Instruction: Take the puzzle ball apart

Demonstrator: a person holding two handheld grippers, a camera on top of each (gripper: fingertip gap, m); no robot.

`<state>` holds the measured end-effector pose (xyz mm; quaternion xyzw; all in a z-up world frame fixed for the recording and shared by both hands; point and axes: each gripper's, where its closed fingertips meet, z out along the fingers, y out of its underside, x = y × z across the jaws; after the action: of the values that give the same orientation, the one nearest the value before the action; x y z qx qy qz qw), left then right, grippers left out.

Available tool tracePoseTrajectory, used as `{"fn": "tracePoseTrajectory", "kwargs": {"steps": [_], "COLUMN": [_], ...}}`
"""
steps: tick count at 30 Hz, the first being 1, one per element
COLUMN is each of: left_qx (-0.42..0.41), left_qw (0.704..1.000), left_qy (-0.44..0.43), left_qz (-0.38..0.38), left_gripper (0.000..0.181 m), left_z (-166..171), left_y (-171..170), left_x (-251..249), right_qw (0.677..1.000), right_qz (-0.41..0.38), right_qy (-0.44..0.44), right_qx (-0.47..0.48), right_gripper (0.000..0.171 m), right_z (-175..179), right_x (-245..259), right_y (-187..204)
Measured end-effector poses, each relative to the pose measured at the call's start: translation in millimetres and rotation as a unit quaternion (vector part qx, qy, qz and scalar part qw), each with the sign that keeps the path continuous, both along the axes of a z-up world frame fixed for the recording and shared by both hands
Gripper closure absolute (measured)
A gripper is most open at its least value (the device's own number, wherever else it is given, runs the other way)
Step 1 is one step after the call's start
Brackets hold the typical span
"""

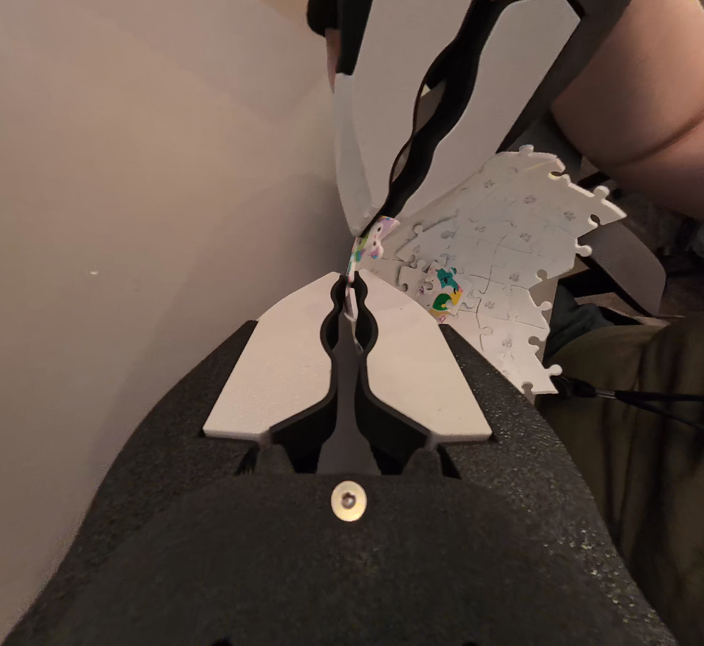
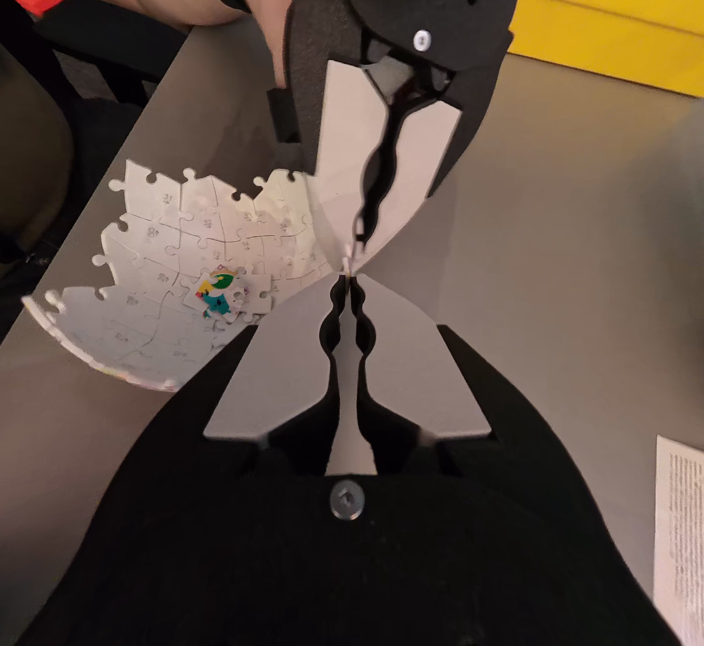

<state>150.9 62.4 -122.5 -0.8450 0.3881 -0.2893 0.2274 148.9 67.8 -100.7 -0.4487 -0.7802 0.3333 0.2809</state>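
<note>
The puzzle ball [image 2: 183, 277] is already down to an open half-shell above the table [image 2: 533, 246]; my left gripper [image 1: 351, 281] and right gripper [image 2: 348, 277] pinch adjoining rim pieces, many pieces left.

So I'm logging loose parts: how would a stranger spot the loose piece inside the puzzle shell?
Find the white curved puzzle shell left of the two grippers. Inside its hollow lies one loose piece. It alone shows a colourful picture side of teal, green and yellow; the joined pieces around it show plain white backs.
</note>
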Motion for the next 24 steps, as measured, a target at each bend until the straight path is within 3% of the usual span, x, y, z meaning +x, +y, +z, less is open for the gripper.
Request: {"fn": "tracePoseTrajectory", "kwargs": {"steps": [3, 5, 9, 13, 16, 18, 19, 21, 24], "left_qx": [0.004, 0.023, 0.041, 0.038, 0.039, 0.042, 0.047, 0.063, 0.099], "left_qw": [1.0, 1.0, 0.999, 0.999, 0.999, 0.999, 0.998, 0.997, 0.993], "left_qy": [0.005, 0.018, 0.024, 0.017, -0.006, -0.03, -0.038, -0.047, -0.058], "left_qz": [0.018, 0.003, -0.01, -0.011, -0.007, -0.006, -0.003, 0.004, 0.014], "left_gripper": [0.178, 0.178, 0.178, 0.174, 0.163, 0.159, 0.157, 0.155, 0.154], "left_z": [-2, -2, -2, -1, 6, 15, 19, 26, 37], "left_y": [8, 7, 4, 3, 2, 0, 1, 2, 8], "left_x": [-6, -8, -3, -3, -3, -3, -4, -8, -13], "right_qw": [0.997, 0.998, 0.997, 0.987, 0.931, 0.857, 0.819, 0.766, 0.725], "right_qz": [0.051, 0.015, -0.014, -0.102, -0.291, -0.449, -0.517, -0.613, -0.661], "right_qy": [0.057, 0.049, 0.071, 0.119, 0.206, 0.244, 0.247, 0.187, 0.093], "right_qx": [-0.01, 0.026, -0.003, 0.047, 0.079, 0.066, 0.04, -0.058, -0.17], "right_gripper": [0.168, 0.168, 0.168, 0.168, 0.169, 0.169, 0.169, 0.168, 0.169], "right_z": [20, 19, 32, 88, 153, 171, 165, 120, 45], "right_x": [-4, -5, 2, 30, 97, 172, 209, 266, 297], "right_y": [-21, -7, 7, 28, 89, 145, 169, 203, 225]}}
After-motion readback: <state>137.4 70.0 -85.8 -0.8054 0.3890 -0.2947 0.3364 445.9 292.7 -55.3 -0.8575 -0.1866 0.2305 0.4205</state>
